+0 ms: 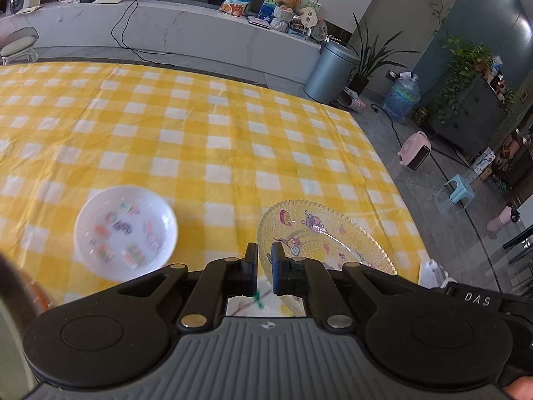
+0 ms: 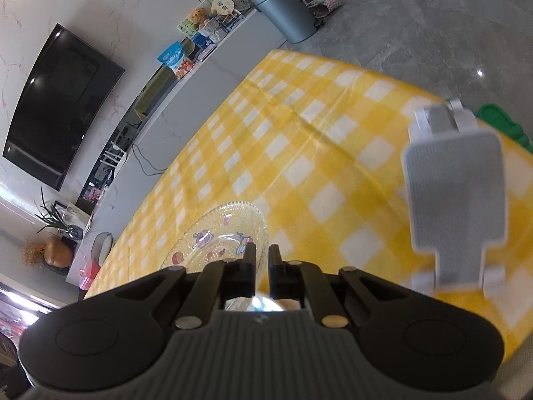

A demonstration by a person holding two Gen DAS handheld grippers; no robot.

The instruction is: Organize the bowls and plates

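Note:
A clear glass plate [image 1: 319,233] with cartoon prints lies on the yellow checked tablecloth [image 1: 200,133], just ahead and right of my left gripper [image 1: 265,255]. The left jaws stand nearly closed with a narrow gap and hold nothing. A small white dish [image 1: 126,231] with coloured prints lies to the left. In the right wrist view the glass plate [image 2: 220,236] lies ahead and left of my right gripper [image 2: 262,256], whose jaws are also nearly closed and empty above the plate's near rim.
A grey and white rack-like stand [image 2: 456,196] sits on the table at the right, with a green object [image 2: 499,123] behind it. The table's right edge [image 1: 399,200] drops to the floor. A bin [image 1: 329,70] and a counter stand beyond.

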